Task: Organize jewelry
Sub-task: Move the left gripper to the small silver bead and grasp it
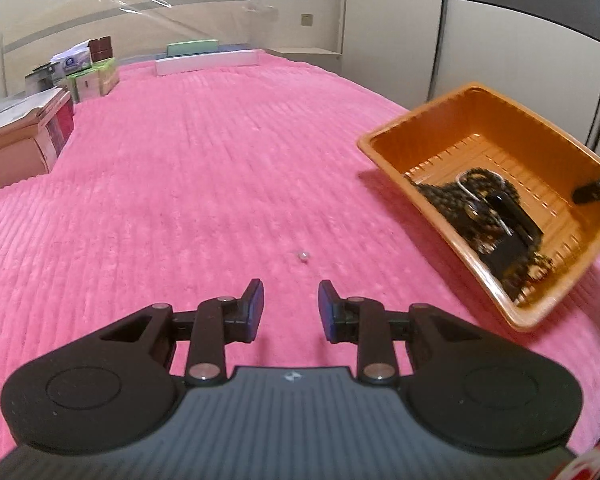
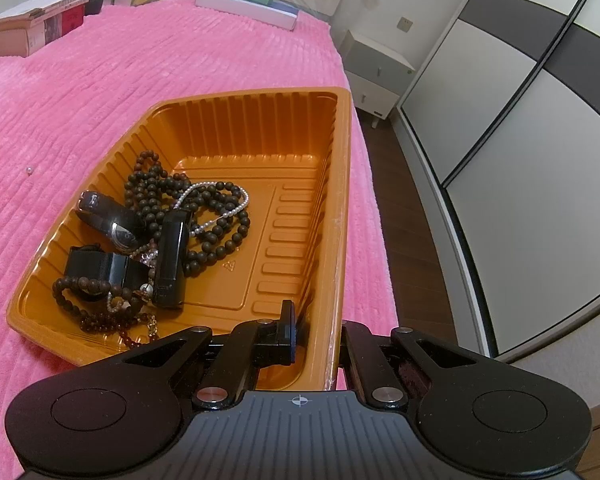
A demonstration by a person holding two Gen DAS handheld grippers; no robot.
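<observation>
Currently my left gripper point(image 1: 291, 306) hangs over the pink bedspread point(image 1: 180, 184), jaws parted with nothing between them. A single loose pearl bead point(image 1: 302, 256) lies on the bed just ahead, at 12 o'clock. My right gripper point(image 2: 314, 334) is clamped on the near wall of the orange tray point(image 2: 236, 108), which sits tilted at the bed's edge, at 2 o'clock from the left gripper.

Tray contents: dark bead strands point(image 2: 216, 216), a thin pearl chain point(image 2: 220, 210), black watch-like pieces point(image 2: 112, 220).

Risks, as I judge them:
- The bead is tiny and round; the pads could flick it along the plush ribs or press it into the pile.
- The tray overhangs the edge; a slip of the right jaws could spill everything to the floor.

Unclear: my right outer finger is hidden behind the tray wall. The tray contents are blurred in the left view.
</observation>
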